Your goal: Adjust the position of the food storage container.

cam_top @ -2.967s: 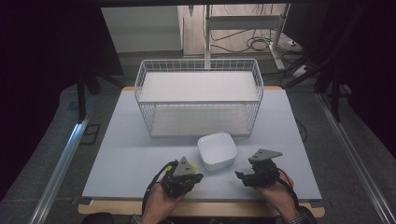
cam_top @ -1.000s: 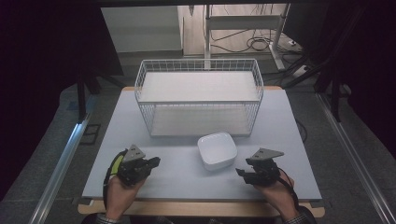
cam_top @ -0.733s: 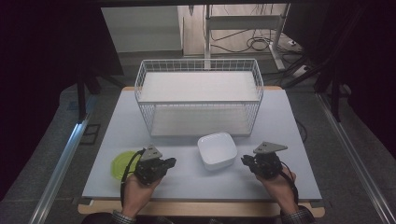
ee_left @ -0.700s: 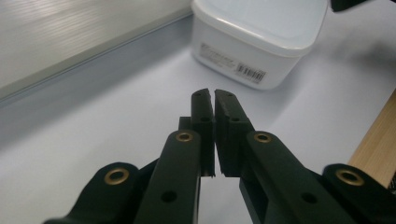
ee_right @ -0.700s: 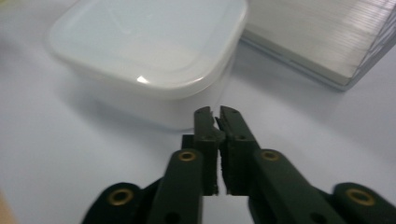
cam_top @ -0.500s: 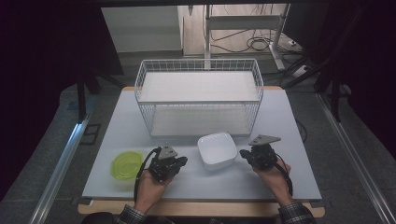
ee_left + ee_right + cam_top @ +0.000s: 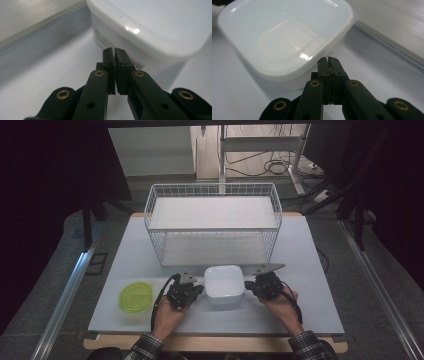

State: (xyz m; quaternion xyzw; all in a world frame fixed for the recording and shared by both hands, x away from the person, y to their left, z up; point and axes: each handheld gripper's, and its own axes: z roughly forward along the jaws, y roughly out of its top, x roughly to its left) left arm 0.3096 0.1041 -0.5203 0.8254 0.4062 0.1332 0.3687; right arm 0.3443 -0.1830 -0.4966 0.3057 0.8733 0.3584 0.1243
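A white lidded plastic container (image 7: 224, 285) sits near the front middle of the table, in front of the wire basket. My left gripper (image 7: 196, 291) is at the container's left side, jaws shut with nothing between them; the left gripper view has its tips (image 7: 114, 51) close to the container's wall (image 7: 130, 42). My right gripper (image 7: 248, 286) is at the container's right side, also shut and empty; its tips (image 7: 328, 60) sit just under the lid's rim (image 7: 287, 45). A lime-green lid (image 7: 135, 295) lies flat at the front left.
A white wire basket (image 7: 213, 222) with a white floor stands at the back middle of the grey table (image 7: 310, 285). Beyond the table are a shelf frame and cables on the floor. The person's forearms in plaid sleeves come in from the bottom edge.
The left gripper went out to the far left, a green lid then lay there, and the gripper came back to the container's left side. The right gripper has moved forward to the container's right side.
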